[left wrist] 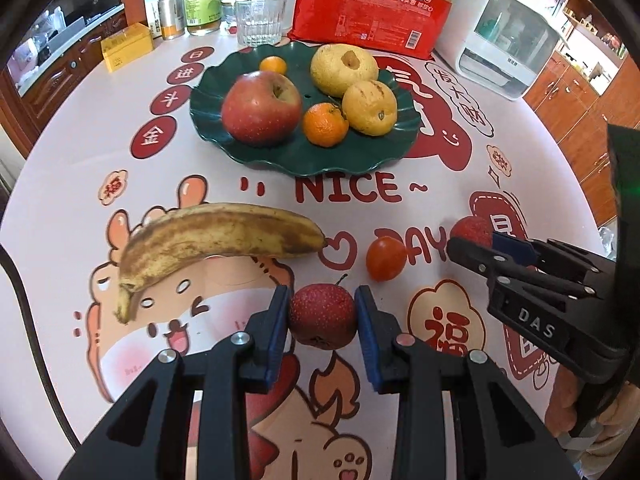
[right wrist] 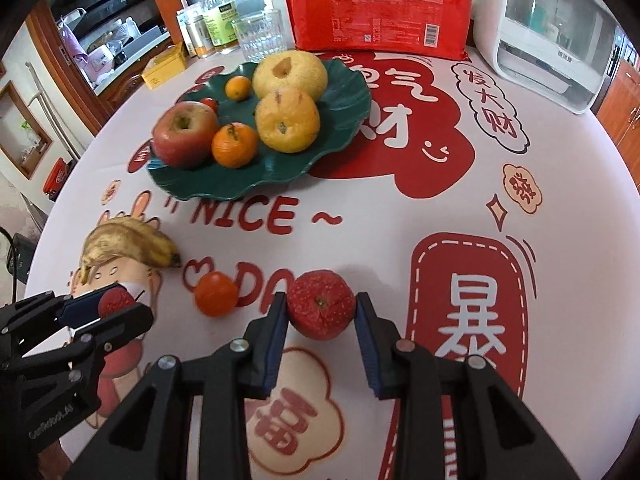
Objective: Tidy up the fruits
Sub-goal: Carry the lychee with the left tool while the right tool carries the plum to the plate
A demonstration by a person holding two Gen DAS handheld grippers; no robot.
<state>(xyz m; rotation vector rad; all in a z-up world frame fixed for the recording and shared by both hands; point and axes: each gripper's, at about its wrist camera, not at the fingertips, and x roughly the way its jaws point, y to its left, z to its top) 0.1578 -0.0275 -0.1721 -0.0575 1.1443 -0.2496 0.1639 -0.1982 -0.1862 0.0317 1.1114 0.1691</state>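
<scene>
Left wrist view has the left gripper (left wrist: pixel 323 312) clamped on a small dark-red speckled hawthorn fruit (left wrist: pixel 322 316), blue pads pressed to both its sides, above the cartoon-printed pink tablecloth (left wrist: pixel 72 184). Over to the right, the right gripper (left wrist: pixel 476 240) pinches a second red speckled fruit (left wrist: pixel 472 230); the right wrist view shows that one better, a wrinkled red hawthorn (right wrist: pixel 322 304) squeezed between the blue pads, its calyx facing the camera. From that same view the left gripper (right wrist: pixel 116 304) shows at the lower left with its fruit (right wrist: pixel 114 303).

Between the two grippers a small orange-red cherry tomato (left wrist: pixel 386 258) lies on the cloth, and left of it a brown-spotted yellow banana (left wrist: pixel 216 240) curves across the cartoon animal. Farther back sits a dark green scalloped plate (left wrist: pixel 280 160) carrying a red apple (left wrist: pixel 262 108), two yellow pears (left wrist: pixel 344 66) (left wrist: pixel 370 108) and two small mandarins (left wrist: pixel 325 125) (left wrist: pixel 273 66). Something small and red (right wrist: pixel 209 104) peeks out behind the apple, possibly another tomato. Behind the plate stand a clear ribbed glass (left wrist: pixel 260 22), a red packet of paper cups (left wrist: pixel 372 8) and a white countertop appliance (left wrist: pixel 508 28).
</scene>
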